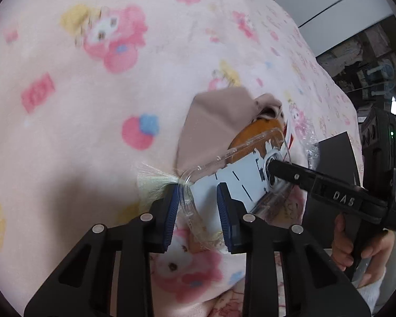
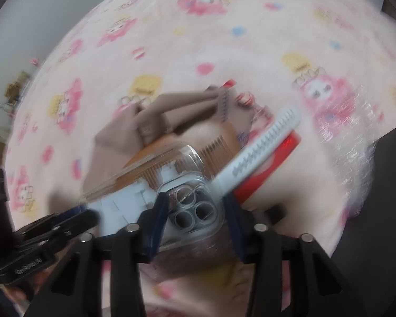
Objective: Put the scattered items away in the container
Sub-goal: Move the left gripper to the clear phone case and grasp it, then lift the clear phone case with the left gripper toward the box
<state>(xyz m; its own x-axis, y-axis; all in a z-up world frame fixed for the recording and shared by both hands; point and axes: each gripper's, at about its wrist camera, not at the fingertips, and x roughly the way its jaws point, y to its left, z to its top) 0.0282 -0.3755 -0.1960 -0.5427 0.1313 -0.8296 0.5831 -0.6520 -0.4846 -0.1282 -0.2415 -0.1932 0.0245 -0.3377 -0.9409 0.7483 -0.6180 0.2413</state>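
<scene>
Two hand-held grippers meet on a clear phone case (image 1: 240,182) lying on a pink cartoon-print blanket (image 1: 92,105). The left gripper (image 1: 196,212) straddles the case's bottom end, blue pads narrowed about its rim. The right gripper (image 2: 195,223) brackets the camera-cutout corner; contact is unclear. Beyond the case lie a beige cloth (image 2: 134,137), a wooden comb (image 2: 216,150) and a white comb (image 2: 261,145).

Clear phone case (image 1: 250,163) (atop clutter)
</scene>
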